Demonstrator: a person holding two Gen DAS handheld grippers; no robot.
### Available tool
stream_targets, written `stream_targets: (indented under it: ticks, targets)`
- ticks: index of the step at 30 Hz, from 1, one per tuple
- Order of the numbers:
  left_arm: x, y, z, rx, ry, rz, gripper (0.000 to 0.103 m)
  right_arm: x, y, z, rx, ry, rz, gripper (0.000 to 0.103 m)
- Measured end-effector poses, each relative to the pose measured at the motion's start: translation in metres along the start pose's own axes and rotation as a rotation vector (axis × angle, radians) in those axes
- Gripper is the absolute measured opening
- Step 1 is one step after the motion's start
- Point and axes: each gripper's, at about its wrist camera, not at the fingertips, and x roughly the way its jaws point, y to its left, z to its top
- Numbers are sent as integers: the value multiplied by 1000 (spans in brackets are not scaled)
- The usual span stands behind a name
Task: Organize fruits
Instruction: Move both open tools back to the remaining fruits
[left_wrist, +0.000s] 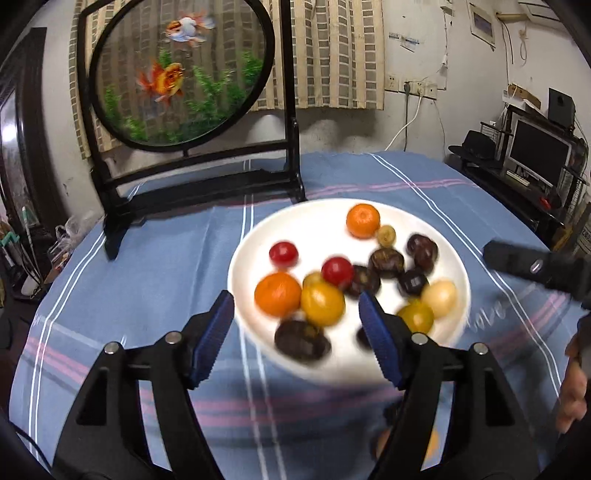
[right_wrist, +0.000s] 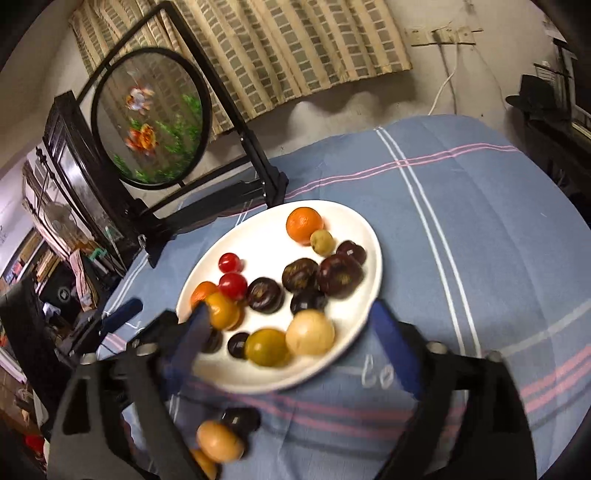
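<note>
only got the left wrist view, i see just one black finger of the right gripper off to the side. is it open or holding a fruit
Observer: The right gripper is open. Its fingers are spread wide with nothing between the pads, and the white plate lies beyond them.
Operator: any fruit off the plate
Observer: Yes. A tan round fruit and a dark one lie on the blue cloth in front of the plate's near rim. Both are blurred.
Operator: whats the half hidden dark blob near the plates front edge
Observer: It is a small dark fruit on the plate, beside a yellow-green fruit.
</note>
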Motion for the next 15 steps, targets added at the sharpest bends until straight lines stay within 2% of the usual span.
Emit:
stream_targets:
  ticks: [4, 8, 10, 15]
  targets:
    - [-26, 2, -27, 17, 15, -19, 73, -29, -7, -27, 80, -8, 65, 95]
    - [-46, 2, -57, 44, 53, -87, 74, -39, -21, -53, 172, 26, 104, 95]
    - [-55, -3, -71, 80, 63, -110, 74, -38, -25, -59, 194, 53, 112, 95]
    - [-64, -20, -90, 146, 71, -144, 81, -48, -19, -57, 175, 23, 112, 95]
